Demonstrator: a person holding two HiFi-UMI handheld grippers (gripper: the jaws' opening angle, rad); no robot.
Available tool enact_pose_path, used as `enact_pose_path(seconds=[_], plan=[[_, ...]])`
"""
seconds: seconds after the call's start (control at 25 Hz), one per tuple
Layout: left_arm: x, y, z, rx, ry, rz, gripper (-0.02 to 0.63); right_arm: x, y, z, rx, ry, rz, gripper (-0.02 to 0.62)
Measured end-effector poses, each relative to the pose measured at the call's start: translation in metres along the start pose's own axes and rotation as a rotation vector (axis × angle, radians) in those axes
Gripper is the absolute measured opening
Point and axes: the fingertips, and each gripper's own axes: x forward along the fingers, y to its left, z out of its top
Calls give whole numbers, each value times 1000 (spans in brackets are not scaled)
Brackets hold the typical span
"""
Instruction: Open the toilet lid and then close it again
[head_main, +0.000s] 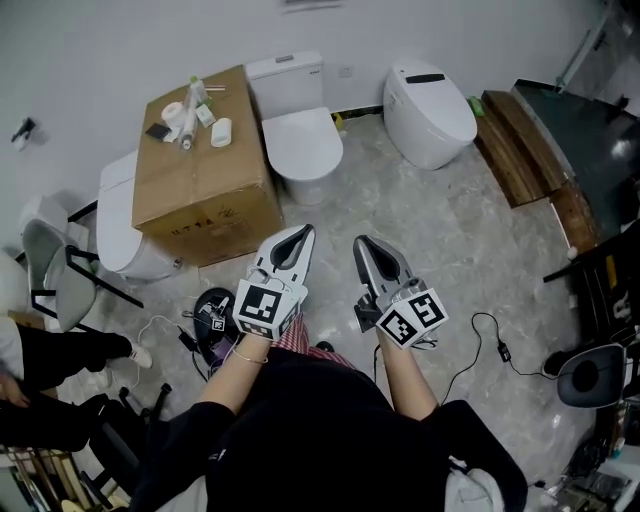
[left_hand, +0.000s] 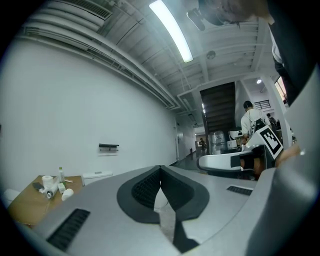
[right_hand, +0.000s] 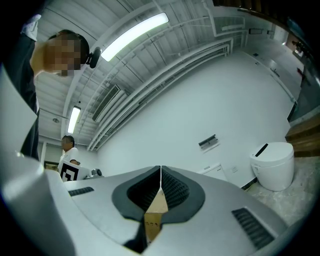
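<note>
Your left hand-held gripper (head_main: 298, 236) and right hand-held gripper (head_main: 364, 246) are side by side. Both have their jaws closed tip to tip, with nothing held.

The white ceramic toilet with a square tank (head_main: 292, 95) stands against the wall, straight ahead of the left hand-held gripper and well apart from both. Its oval white lid (head_main: 303, 148) is down, flat on the bowl.

Count:
- Toilets, three: this one, a rounded white tankless toilet (head_main: 430, 112) to its right, and a third white toilet (head_main: 118, 228) at left, partly behind a brown cardboard box (head_main: 205, 180).
- Hand-held grippers, two.
- Boxes, one.
</note>
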Motion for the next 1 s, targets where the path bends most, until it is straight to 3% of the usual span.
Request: enact_pose_path(seconds=[1.0], plan=[[85,43,-7,-22,-22,-76,3,68,-59,2,-83,63,-26,20]])
